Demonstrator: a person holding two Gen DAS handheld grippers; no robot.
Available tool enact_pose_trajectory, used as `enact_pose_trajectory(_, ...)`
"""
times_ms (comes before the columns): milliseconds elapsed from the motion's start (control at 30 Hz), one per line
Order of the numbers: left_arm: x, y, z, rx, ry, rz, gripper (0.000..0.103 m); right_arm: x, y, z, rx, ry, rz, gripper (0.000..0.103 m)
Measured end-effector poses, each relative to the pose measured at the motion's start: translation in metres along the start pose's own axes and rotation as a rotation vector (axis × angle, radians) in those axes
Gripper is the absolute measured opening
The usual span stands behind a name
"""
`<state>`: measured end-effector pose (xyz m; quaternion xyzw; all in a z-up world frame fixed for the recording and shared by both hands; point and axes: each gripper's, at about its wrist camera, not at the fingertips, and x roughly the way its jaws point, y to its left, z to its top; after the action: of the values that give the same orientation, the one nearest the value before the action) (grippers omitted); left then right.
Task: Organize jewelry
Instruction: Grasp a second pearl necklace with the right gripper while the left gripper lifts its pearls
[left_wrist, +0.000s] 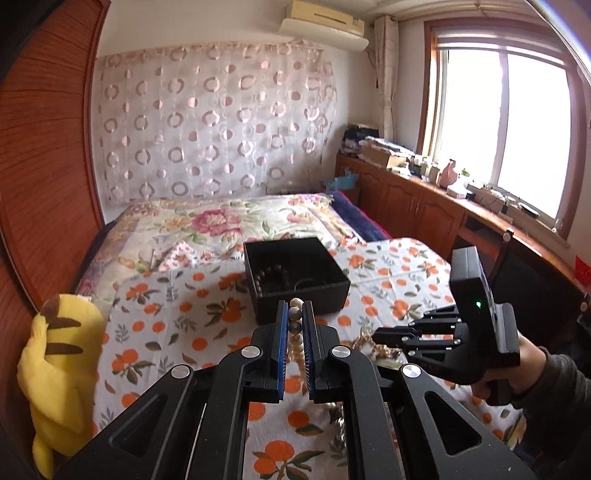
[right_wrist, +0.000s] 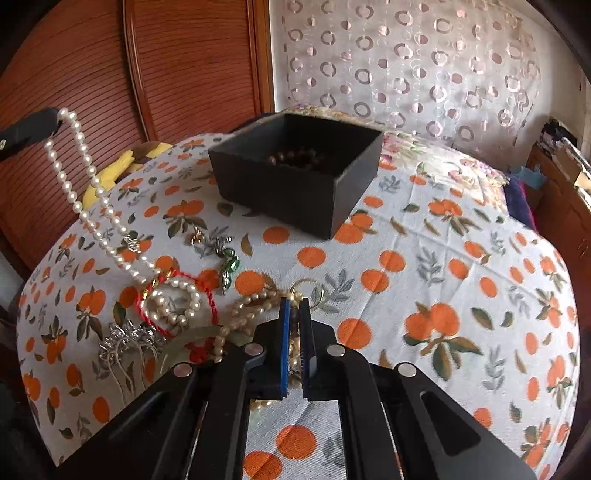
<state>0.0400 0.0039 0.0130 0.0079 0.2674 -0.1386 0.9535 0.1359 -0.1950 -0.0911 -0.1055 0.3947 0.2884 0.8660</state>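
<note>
The left claw is pinching the pearl necklace, which is dangling below it toward the bed, and risking snagging the red cord, while the right claw is pinching a bead strand.

Both tools are built alike: the left gripper and the right gripper are matte black, each with two angular linkage arms cut through by long slots and pinned with round silver screw heads, two to a side. The jaws are flat black plates, and the left plate of each pair carries a bright blue ribbed pad on its inner face. Seen from the left wrist camera, the right tool has a boxy black housing with a small green light and a stack of finned black links. The right hand shows bare skin at the wrist, and its sleeve is dark grey.
</note>
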Motion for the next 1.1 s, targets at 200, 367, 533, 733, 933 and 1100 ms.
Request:
enact_pose_trajectory(200, -0.007, 0.001, 0.019, 0.008, -0.040, 0.000, 0.007, -0.030, 0.003, 0.016, -0.023, -0.059, -0.004, 0.005)
enact_pose_trajectory(367, -0.009, -0.002, 0.034, 0.026, -0.065, 0.003, 0.007, -0.056, 0.007, 0.032, -0.042, -0.115, -0.003, 0.005)
enact_pose_trajectory(533, -0.010, -0.008, 0.046, 0.058, -0.084, 0.010, 0.007, -0.079, 0.009, 0.046, -0.048, -0.167, 0.003, 0.005)
enact_pose_trajectory(733, -0.005, -0.008, 0.055, 0.069, -0.087, 0.018, 0.007, -0.101, 0.011, 0.063, -0.067, -0.215, -0.010, 0.005)
enact_pose_trajectory(933, 0.000, -0.005, 0.066, 0.072, -0.092, 0.022, 0.007, -0.118, 0.011, 0.079, -0.085, -0.254, -0.027, 0.005)
enact_pose_trajectory(1100, 0.006, -0.002, 0.080, 0.077, -0.099, 0.021, 0.007, -0.127, 0.010, 0.094, -0.094, -0.277, -0.034, 0.005)
